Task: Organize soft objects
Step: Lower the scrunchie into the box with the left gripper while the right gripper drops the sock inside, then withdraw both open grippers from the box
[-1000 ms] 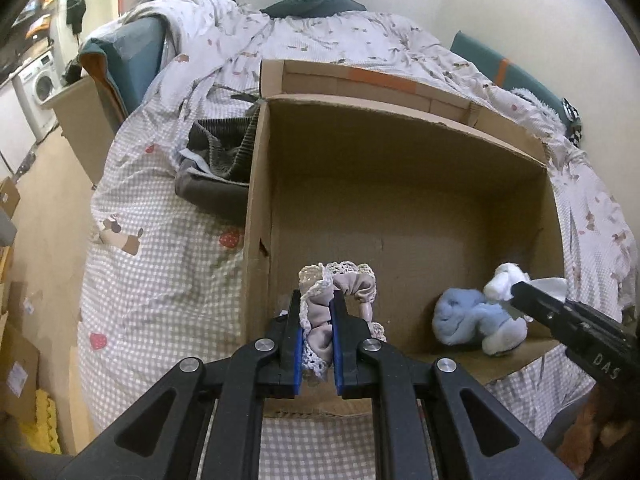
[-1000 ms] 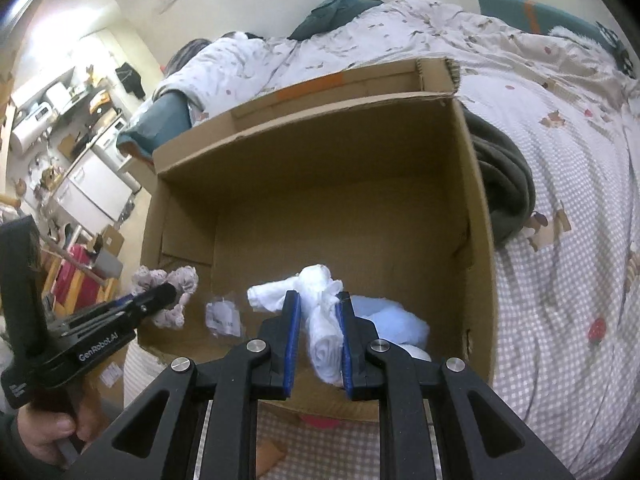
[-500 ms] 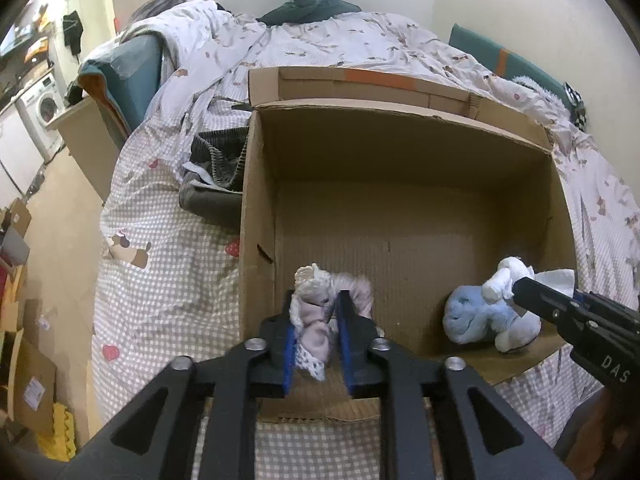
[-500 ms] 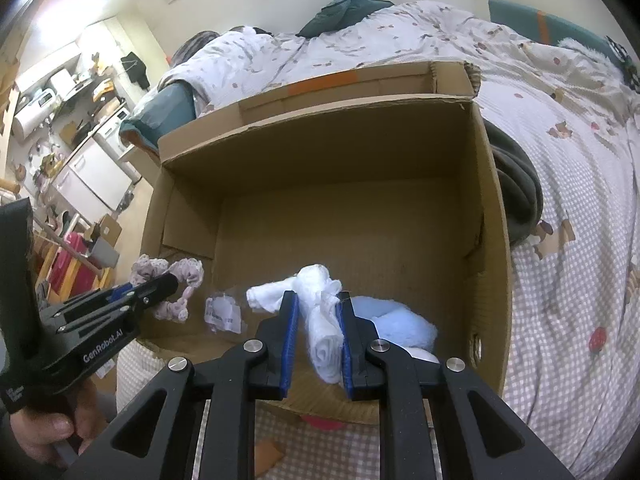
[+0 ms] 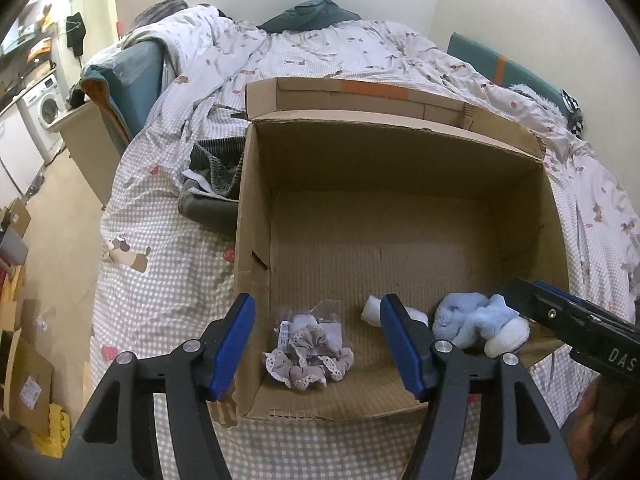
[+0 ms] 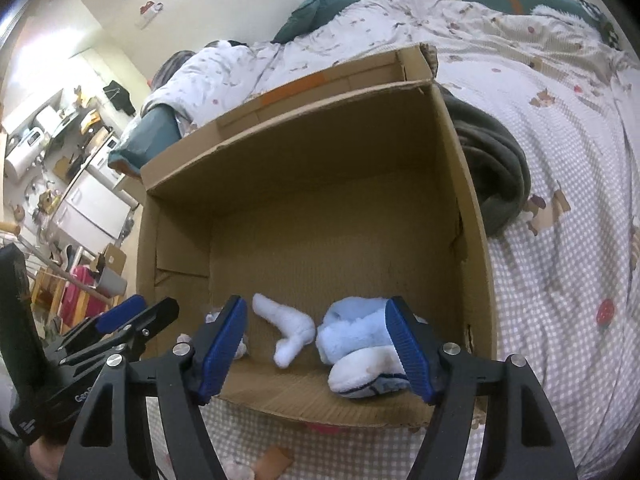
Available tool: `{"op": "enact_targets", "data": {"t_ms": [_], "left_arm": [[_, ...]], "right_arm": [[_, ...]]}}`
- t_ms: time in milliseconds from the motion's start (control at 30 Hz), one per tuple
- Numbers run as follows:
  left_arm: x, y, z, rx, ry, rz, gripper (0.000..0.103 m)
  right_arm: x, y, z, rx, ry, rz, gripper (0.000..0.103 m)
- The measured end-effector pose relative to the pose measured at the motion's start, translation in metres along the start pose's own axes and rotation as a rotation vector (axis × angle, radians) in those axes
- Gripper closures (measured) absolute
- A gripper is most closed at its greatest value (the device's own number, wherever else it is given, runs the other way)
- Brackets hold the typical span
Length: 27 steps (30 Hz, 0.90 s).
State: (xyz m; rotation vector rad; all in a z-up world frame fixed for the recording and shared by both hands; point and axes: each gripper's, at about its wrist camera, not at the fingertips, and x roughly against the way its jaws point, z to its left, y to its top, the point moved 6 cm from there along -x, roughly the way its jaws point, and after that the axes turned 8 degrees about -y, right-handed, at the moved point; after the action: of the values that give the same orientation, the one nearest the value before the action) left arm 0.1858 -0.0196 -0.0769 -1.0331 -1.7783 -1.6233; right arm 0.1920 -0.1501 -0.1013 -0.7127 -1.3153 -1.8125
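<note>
In the box [image 5: 256, 184], both tools have released scrunchie [image 5: 308, 362], sock [image 6: 286, 328].

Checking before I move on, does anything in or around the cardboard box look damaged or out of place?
Mostly tidy: the scrunchie, white sock and blue slippers lie loose on the cardboard box floor. Its left wall has a small tear, and dark clothing is bunched against that wall outside.
</note>
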Motion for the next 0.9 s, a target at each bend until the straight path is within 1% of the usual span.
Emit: {"op": "enact_targets", "data": {"t_ms": [167,300,500,600,667,767,900], "left_arm": [[0.003,0.0,-0.001,0.002,-0.008,-0.013,0.041],[0.007,0.003,-0.001,0.006,-0.015,-0.026,0.041],[0.02,0.001,0.0,-0.015,0.012,-0.041,0.041],[0.028,-0.002,0.003,-0.011,0.014,-0.04,0.041],[0.034,-0.004,0.005,-0.005,0.011,-0.044,0.041],[0.042,-0.009,0.009,-0.003,0.027,-0.043,0.041],[0.049,-0.026,0.015,0.034,0.026,-0.008,0.041]], "right_arm": [[0.002,-0.001,0.002,0.008,-0.002,-0.006,0.028],[0.004,-0.001,0.002,0.012,-0.045,-0.016,0.028],[0.017,0.004,0.001,0.033,-0.092,-0.088,0.028],[0.021,0.001,0.0,0.025,-0.085,-0.083,0.028],[0.023,-0.005,-0.002,0.025,-0.096,-0.063,0.028],[0.028,-0.014,-0.002,0.03,-0.072,-0.038,0.028],[0.04,-0.025,-0.001,0.039,-0.069,-0.039,0.028]]}}
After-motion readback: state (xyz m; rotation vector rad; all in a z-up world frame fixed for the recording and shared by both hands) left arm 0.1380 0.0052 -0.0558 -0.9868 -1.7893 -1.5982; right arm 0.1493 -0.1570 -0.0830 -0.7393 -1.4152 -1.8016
